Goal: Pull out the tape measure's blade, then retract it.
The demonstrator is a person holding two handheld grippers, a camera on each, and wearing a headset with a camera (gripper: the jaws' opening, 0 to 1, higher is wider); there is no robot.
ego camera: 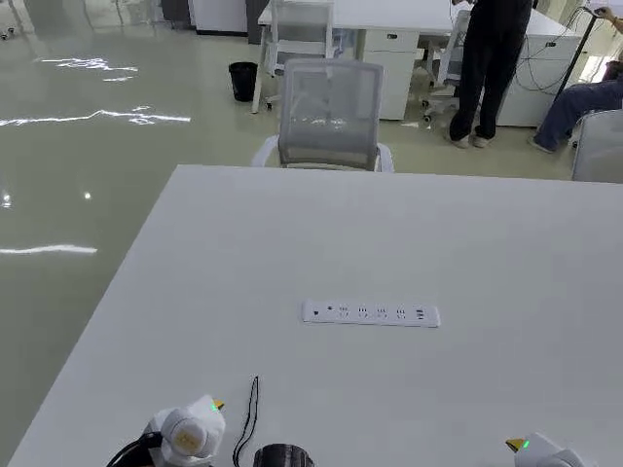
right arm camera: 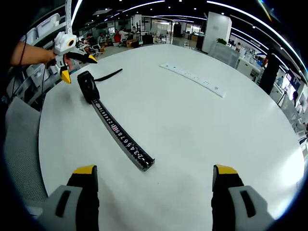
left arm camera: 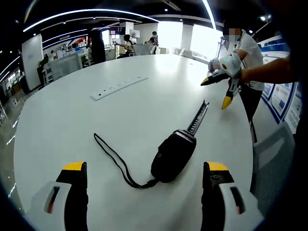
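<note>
Left gripper point(left arm camera: 146, 167): jaws wide apart, nothing in them. The case sits just ahead between the two tips, untouched.
Right gripper point(right arm camera: 155, 169): jaws also wide apart, gripping nothing. The blade's free end lies just ahead of them, no contact.
Tape measure point(left arm camera: 173, 154): black case lying on the white table point(ego camera: 438, 243), near the person's edge, on the left gripper's side.
Blade point(right arm camera: 120, 134): partway out of the case, flat on the table, numerals up, running straight from the case toward the right gripper.
Lanyard point(left arm camera: 113, 156): black loop off the case's back end, trailing loose across the table.
Power strip point(ego camera: 370, 313): white, mid-table, well apart from the tape measure.
Chair point(ego camera: 329, 117): grey mesh back, at the table's far edge.
Head view: case cut by the bottom edge, between the two grippers and nearer the left one.
</note>
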